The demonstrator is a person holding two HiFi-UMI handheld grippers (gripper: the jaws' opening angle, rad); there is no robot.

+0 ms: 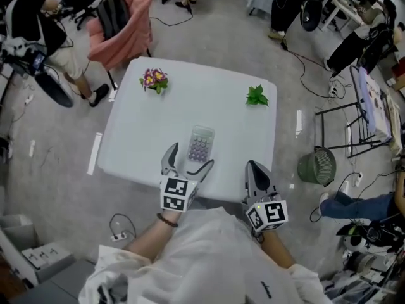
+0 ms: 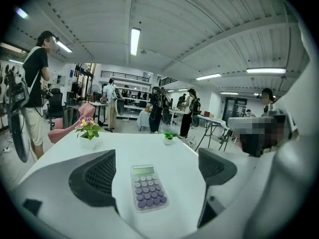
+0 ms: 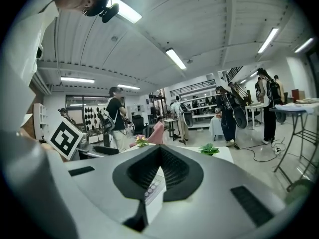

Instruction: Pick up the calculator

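A pale calculator [image 1: 201, 144] with purple keys lies flat on the white table [image 1: 145, 138], near its front edge. My left gripper [image 1: 190, 157] is open just short of it, one finger on either side of its near end, touching nothing. In the left gripper view the calculator [image 2: 147, 187] lies between the two dark pads [image 2: 94, 178], display end away from me. My right gripper [image 1: 254, 167] hangs over the table's front right edge, jaws shut and empty. In the right gripper view a sliver of the calculator [image 3: 151, 189] shows past the closed pads [image 3: 172, 171].
A pot of pink flowers [image 1: 154, 79] stands at the table's far left and a small green plant [image 1: 256, 95] at its far right. A pink-draped chair [image 1: 123, 27] sits behind the table. A green bin [image 1: 316, 165] and a metal rack [image 1: 361, 122] stand to the right. People are around.
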